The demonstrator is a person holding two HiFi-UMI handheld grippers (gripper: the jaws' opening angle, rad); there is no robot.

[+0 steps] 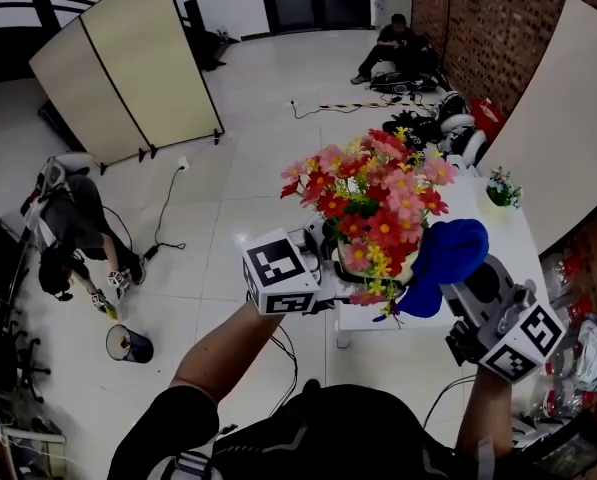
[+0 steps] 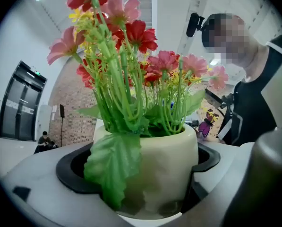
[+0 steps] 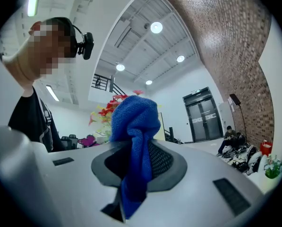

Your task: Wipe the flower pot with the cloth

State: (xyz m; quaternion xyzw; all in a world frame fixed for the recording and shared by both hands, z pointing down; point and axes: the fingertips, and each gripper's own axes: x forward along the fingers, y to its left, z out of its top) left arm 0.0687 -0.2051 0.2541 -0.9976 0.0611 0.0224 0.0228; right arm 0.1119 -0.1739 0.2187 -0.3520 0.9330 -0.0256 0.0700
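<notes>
The left gripper (image 1: 326, 268), its marker cube nearest the head camera, has its jaws clamped round the cream, smooth-walled flower pot (image 2: 166, 167). The pot holds red, pink and yellow artificial flowers (image 1: 373, 193) and is held up near the white table (image 1: 503, 238). The right gripper (image 1: 458, 283) pinches a bunched blue terry cloth (image 3: 136, 136) just beside the pot, perhaps touching it. Wiping looks barely started, with the pot wall left to do. No readable writing shows; the cubes bear only black-and-white patterns.
</notes>
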